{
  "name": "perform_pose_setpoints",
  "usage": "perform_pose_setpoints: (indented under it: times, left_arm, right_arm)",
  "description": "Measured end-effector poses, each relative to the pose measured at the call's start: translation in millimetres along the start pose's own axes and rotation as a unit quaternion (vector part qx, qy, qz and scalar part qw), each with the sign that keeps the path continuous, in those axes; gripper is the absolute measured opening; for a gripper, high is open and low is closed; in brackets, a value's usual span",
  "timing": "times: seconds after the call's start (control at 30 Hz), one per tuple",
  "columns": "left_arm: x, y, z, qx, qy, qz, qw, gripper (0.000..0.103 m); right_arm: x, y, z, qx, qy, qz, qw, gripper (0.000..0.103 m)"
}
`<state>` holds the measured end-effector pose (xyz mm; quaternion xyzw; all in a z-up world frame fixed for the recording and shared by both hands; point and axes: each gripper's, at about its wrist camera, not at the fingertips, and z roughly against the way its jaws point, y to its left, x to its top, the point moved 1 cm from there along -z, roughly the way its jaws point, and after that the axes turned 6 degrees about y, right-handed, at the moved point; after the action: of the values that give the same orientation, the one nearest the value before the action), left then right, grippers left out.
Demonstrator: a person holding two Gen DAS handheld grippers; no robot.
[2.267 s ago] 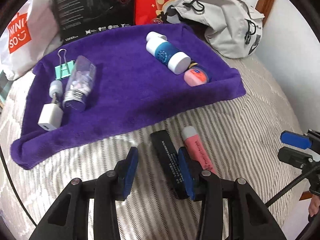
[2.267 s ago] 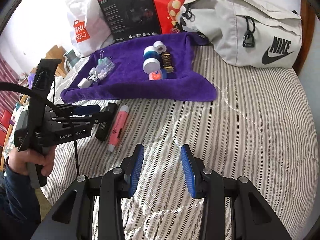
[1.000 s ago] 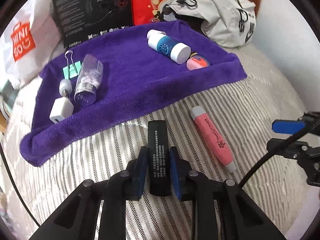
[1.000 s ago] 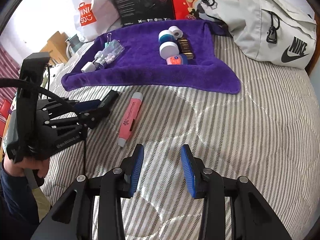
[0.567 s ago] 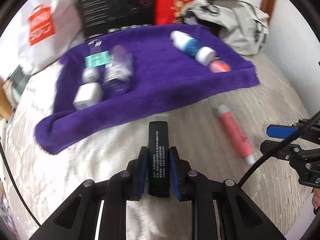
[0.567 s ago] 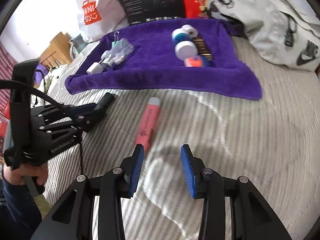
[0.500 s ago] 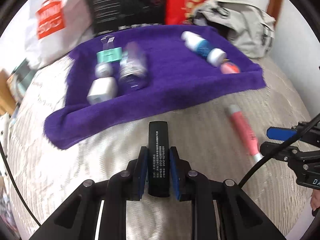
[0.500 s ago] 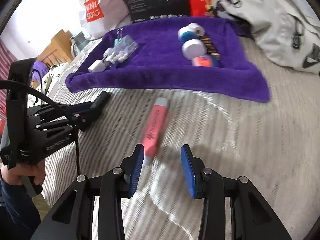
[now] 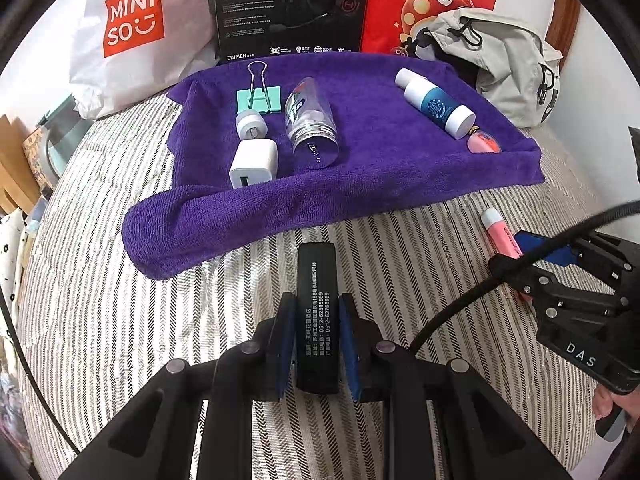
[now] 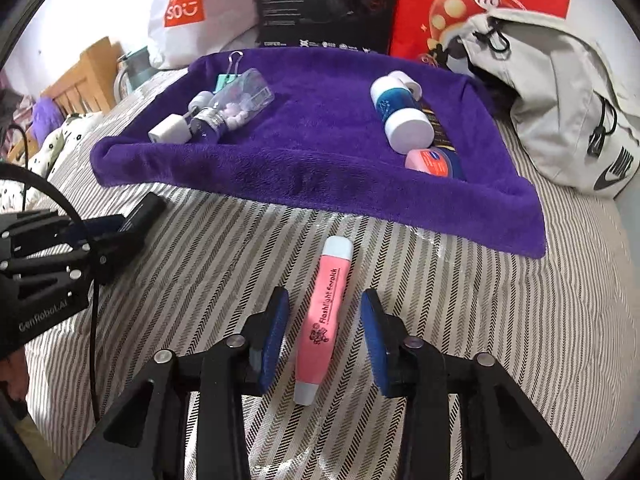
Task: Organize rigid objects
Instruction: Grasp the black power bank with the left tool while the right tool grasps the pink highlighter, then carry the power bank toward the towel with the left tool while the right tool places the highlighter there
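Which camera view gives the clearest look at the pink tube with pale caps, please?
The right wrist view: the pink tube with pale caps lies whole on the striped bedding between the open right gripper fingers, its print legible. The left wrist view shows only its upper end, the rest hidden behind the right gripper.

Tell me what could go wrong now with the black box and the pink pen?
The left gripper pinches only the near end of the black box, so the long free end might swing or slip out when lifted. The right gripper is open around the pink pen, which lies a bit slanted between the fingers, so closing might twist it or roll it on the soft striped bedcover.
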<state>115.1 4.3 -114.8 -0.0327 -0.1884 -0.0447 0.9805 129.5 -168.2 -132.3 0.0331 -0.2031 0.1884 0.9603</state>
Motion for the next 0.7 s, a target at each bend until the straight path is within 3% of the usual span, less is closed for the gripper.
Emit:
perform_pose_setpoints:
  times: [0.1, 0.43, 0.57, 0.7]
  left_arm:
    - [-2, 1, 2, -0.006, -0.002, 0.002, 1.0000, 0.021]
    - [-2, 1, 2, -0.005, -0.003, 0.003, 1.0000, 0.021]
    - [-2, -2, 1, 0.002, -0.007, -0.004, 1.0000, 0.021]
    - [-2, 3, 2, -0.014, -0.006, 0.009, 0.9998, 0.021]
  right_arm:
    - [-3, -13, 3, 0.001, 0.009, -0.006, 1.000, 0.017]
    - [-8, -20, 3, -0.022, 0.008, 0.001, 1.000, 0.017]
    - [-9, -24, 3, -0.010, 0.006, 0.003, 1.000, 0.017]
    - [-7, -29, 4, 0.011, 0.014, -0.003, 1.000, 0.017]
